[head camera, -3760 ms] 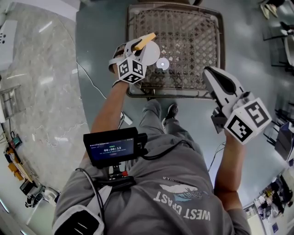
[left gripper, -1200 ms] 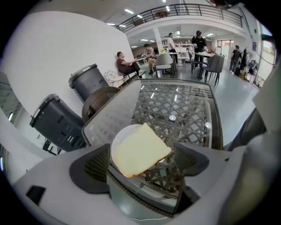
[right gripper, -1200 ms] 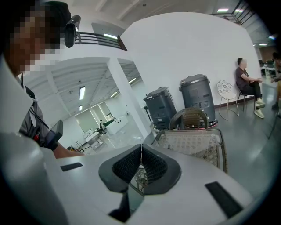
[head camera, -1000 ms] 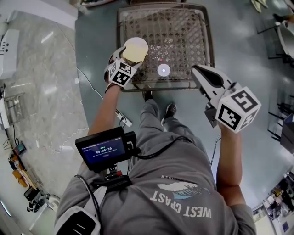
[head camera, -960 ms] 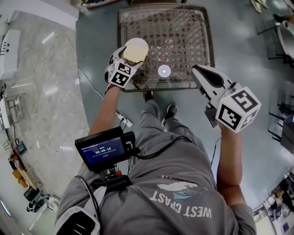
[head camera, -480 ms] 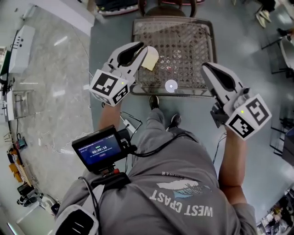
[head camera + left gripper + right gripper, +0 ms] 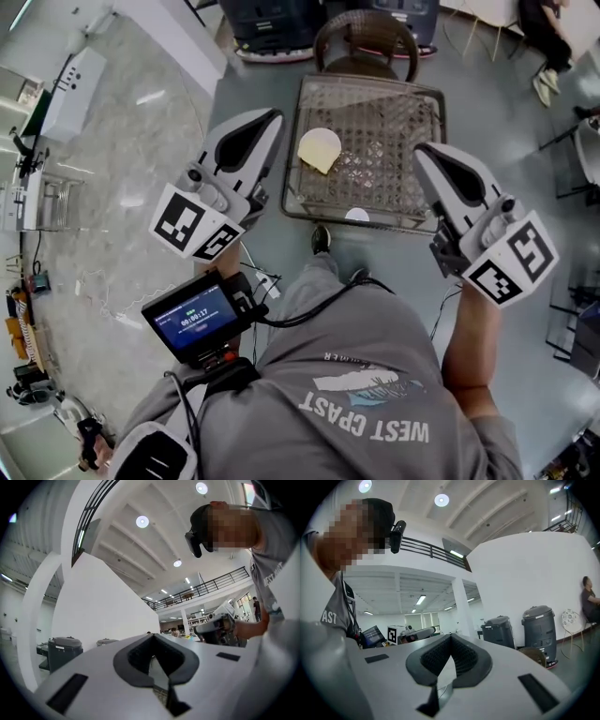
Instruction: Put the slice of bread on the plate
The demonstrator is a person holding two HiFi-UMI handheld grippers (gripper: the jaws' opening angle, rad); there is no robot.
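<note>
Polished grey floor fills the head view, with a paler, marble-veined stretch down the left side. In the upper middle stands a square wicker table (image 7: 366, 82). Its top is an open lattice of brown woven strands inside a thicker rim, and a bright round glint (image 7: 357, 215) sits near its front edge. A round-backed wicker chair (image 7: 364, 37) stands behind it at the top of the frame.

A small round white plate (image 7: 327, 140) rests on the left part of the tabletop. The slice of bread (image 7: 314, 159) lies flat on it, tan, matte and roughly square. It covers the plate's lower left and leaves a white crescent bare at the upper right. One corner points toward the lower left of the frame. At this size no long axis can be made out.

The left gripper (image 7: 271, 116), a smooth white shell with a checkered marker cube at its rear, hangs to the left of the table and clear of the plate. Its jaws have just closed. Its own view shows the dark ribbed pads (image 7: 138, 660) meeting in a V with nothing between them. The right gripper (image 7: 424, 150) is at the table's right edge, well apart from the bread. Its pads (image 7: 433, 658) are also drawn together on nothing.
</note>
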